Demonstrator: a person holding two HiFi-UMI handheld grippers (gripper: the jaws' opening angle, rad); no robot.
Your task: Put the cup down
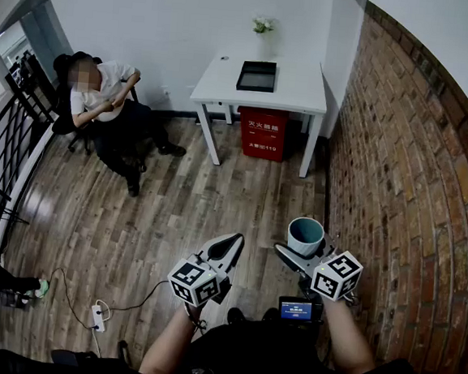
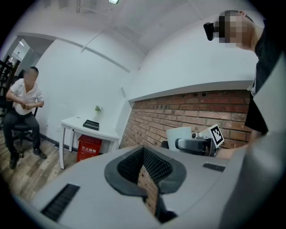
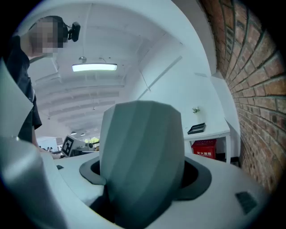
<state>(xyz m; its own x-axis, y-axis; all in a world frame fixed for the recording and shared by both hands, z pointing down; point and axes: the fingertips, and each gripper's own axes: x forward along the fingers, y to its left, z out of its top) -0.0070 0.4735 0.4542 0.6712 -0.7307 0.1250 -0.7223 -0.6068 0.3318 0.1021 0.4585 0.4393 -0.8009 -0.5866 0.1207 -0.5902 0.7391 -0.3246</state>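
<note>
The task stood at its carrying stage: the cup had not yet been set down. The right gripper had it clamped by the sides, jaws spread wide around its body, and the cup stood upright with its mouth open to the ceiling. It hung in the air over the wooden floor, near the brick wall, with nothing under it to rest on. In the right gripper view the cup filled the gap between the 2 jaws. The left gripper hovered just beside it, jaws drawn together on nothing, and seemed to have no part in this step. The only surface in sight fit for the cup was the white table at the far wall, well apart from both grippers and bearing a black tray. The next move would likely call for carrying the cup there level, lowering it until its base sat flat on a bare patch, and only then freeing the jaws.
</note>
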